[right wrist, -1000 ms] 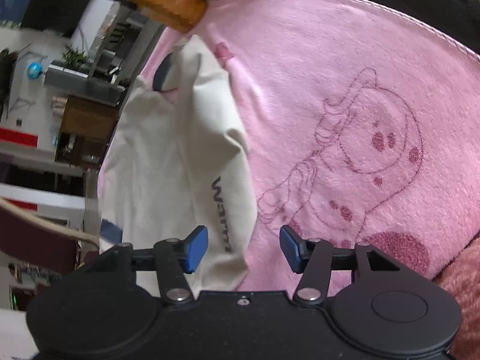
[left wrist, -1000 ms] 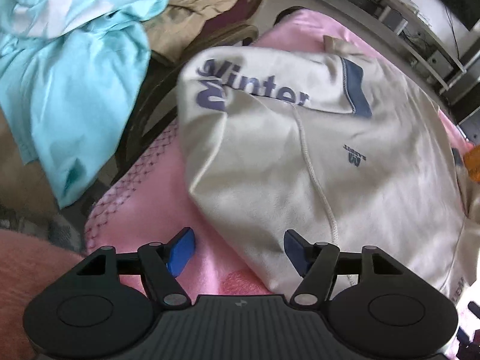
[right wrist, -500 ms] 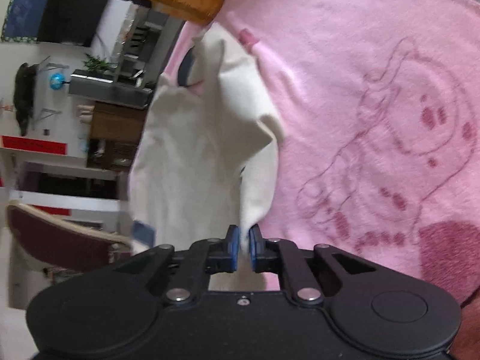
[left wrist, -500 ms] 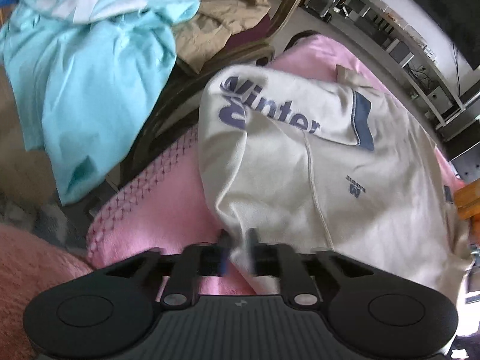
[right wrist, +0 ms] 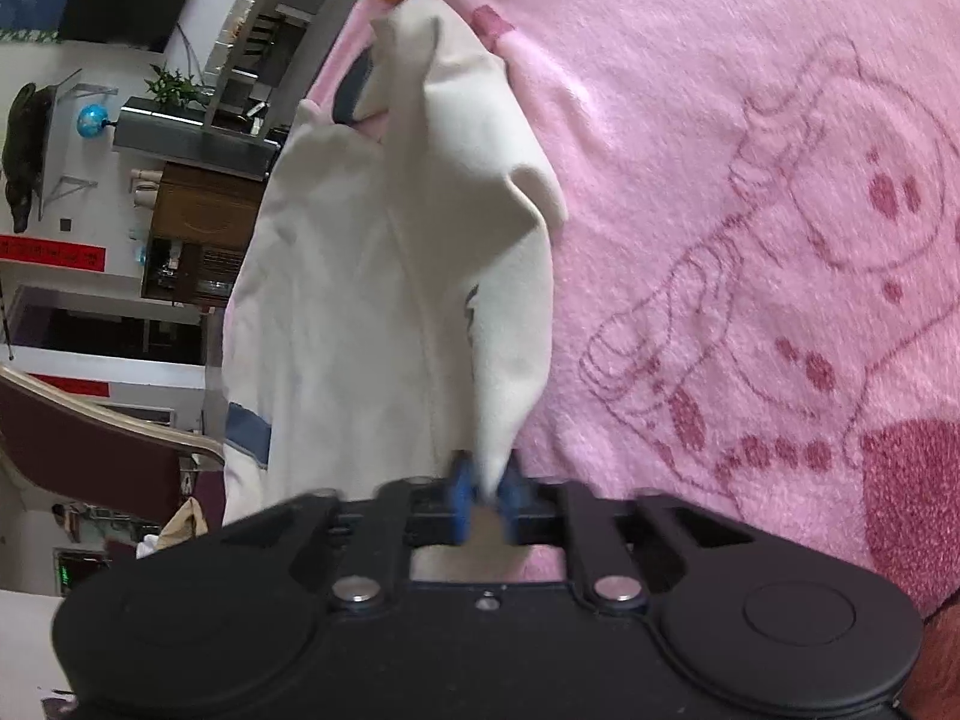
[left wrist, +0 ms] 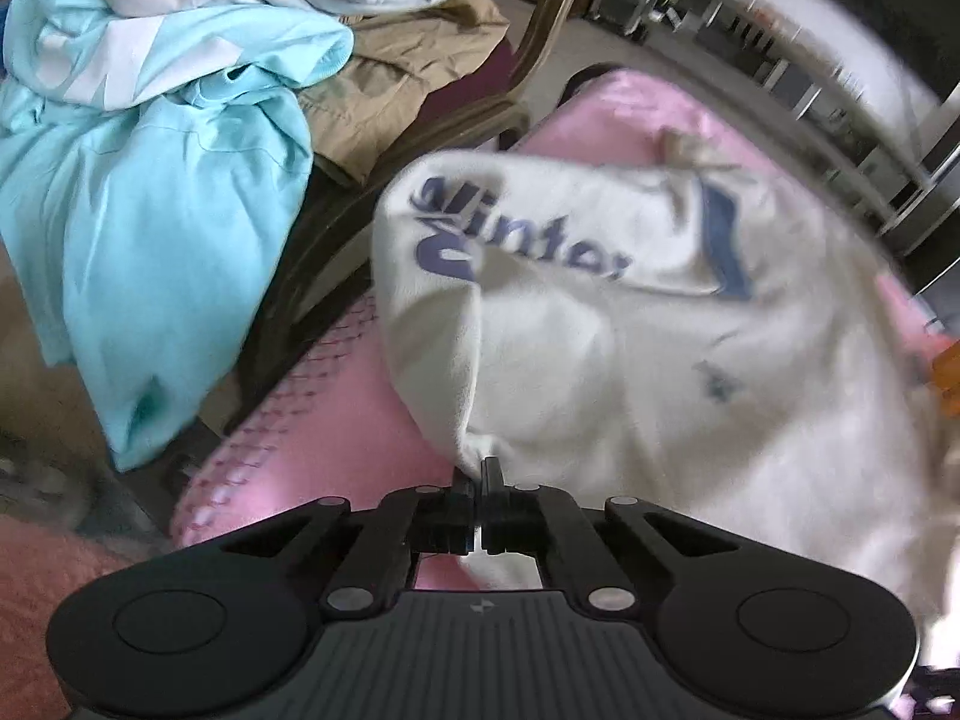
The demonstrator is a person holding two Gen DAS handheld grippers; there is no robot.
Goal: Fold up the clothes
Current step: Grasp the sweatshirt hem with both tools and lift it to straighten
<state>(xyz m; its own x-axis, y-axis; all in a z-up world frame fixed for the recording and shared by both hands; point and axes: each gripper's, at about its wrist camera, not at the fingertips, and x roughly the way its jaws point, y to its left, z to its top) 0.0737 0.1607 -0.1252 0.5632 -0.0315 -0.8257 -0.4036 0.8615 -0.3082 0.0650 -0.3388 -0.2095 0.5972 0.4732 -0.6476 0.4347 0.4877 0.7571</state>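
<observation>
Cream sweatshirt (left wrist: pixel 630 372) with navy "Winter" lettering, lying rumpled on a pink blanket (left wrist: pixel 312 462), its near edge drawn up into a pinched peak at 6 o'clock, navy trim band at 1 o'clock

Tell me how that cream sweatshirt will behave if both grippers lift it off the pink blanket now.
The cream sweatshirt is probably floppy: it tents into soft folds where the left gripper and right gripper pinch it. It will likely sag between them. The thick fleecy cloth looks unlikely to slip from the shut pads.
</observation>
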